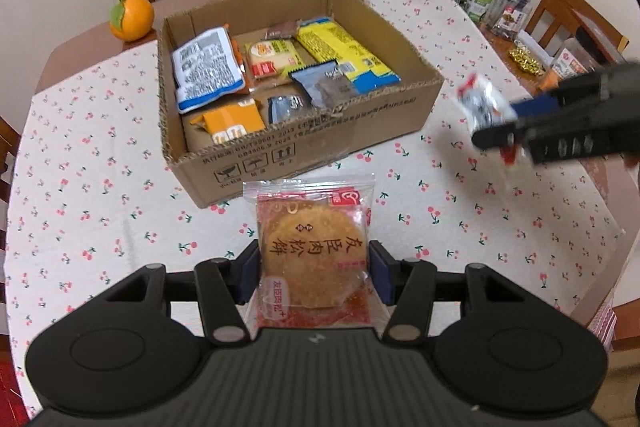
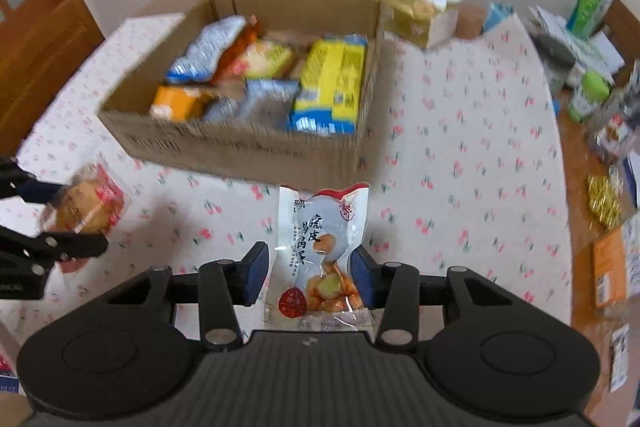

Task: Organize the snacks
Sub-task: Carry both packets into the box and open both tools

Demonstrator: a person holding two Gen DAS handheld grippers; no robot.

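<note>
The left gripper [image 1: 313, 273] is clamping a clear-wrapped round pastry [image 1: 311, 250] by its two sides, the blue pads pressing into the wrapper with the jaws only partly apart. The right gripper [image 2: 310, 277] is closed as tight as it goes on a white pouch of quail eggs [image 2: 320, 259], pinching it low down so the top is standing free. Both snacks are hanging off the cherry-print tablecloth [image 1: 100, 211], near the table's front edge, and the cardboard box [image 1: 304, 143] is sitting ahead of them toward the middle of the table, already holding several packets.

What could go wrong is mostly about the grips. The pastry is being held only by slippery film, so a quick swing could be letting it slide out — or the pads could be crushing the crumbly cake. The pouch is being gripped near its bottom, so its free top may be flopping over and catching on the box's ragged near wall. The two grippers are also heading for the same opening — arriving together, they risk knocking each other. An orange [image 1: 132, 17] by the far left corner looks safely out of the way.
</note>
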